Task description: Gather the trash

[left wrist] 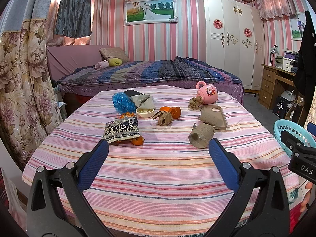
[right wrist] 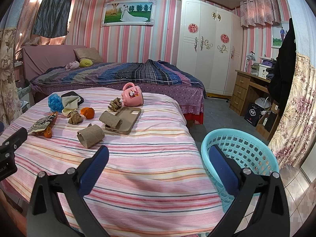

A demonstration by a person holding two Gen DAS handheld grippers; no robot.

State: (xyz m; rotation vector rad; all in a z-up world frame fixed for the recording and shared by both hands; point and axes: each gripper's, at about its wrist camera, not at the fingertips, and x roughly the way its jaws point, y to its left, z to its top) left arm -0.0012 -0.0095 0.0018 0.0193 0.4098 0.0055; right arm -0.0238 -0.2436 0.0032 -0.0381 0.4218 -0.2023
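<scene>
Trash lies on a table under a pink striped cloth: two cardboard tubes, a snack wrapper, orange peels, crumpled brown paper and a blue plastic wad. A light-blue basket stands off the table's right edge. My left gripper is open and empty above the near cloth. My right gripper is open and empty between table edge and basket.
A pink mug, a phone case, a small white lid and folded cloth share the table. A bed lies behind, a wardrobe and desk to the right, a floral curtain to the left.
</scene>
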